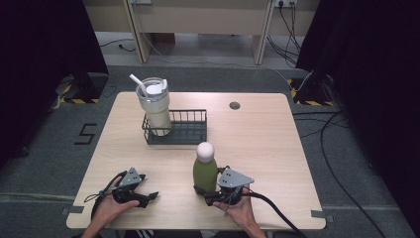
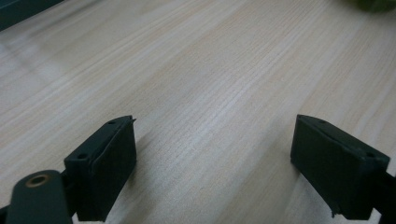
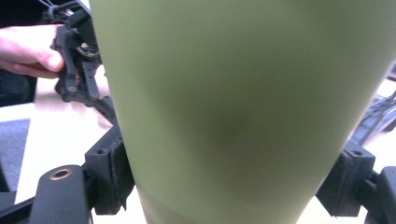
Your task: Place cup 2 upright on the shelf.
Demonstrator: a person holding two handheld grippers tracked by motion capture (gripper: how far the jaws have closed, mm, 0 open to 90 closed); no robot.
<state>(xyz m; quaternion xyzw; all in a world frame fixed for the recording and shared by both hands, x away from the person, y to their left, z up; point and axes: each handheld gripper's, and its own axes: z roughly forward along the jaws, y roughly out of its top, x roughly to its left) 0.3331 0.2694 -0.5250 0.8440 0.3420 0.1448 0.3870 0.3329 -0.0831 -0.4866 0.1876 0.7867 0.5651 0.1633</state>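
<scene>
Your right gripper [image 1: 208,194] clamps the green bottle [image 1: 205,171] low, upright near the table's [image 1: 257,134] front edge — lift straight, it's top-heavy. Left gripper [image 1: 143,196] rests wide, holding nothing — keep it aside.

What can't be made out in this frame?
- Right gripper view: green bottle blocks the table beyond; whether the jaws press it is unclear.
- High view: tumbler hides part of the wire basket.
- Left gripper view: green object cut off by the top edge.
</scene>
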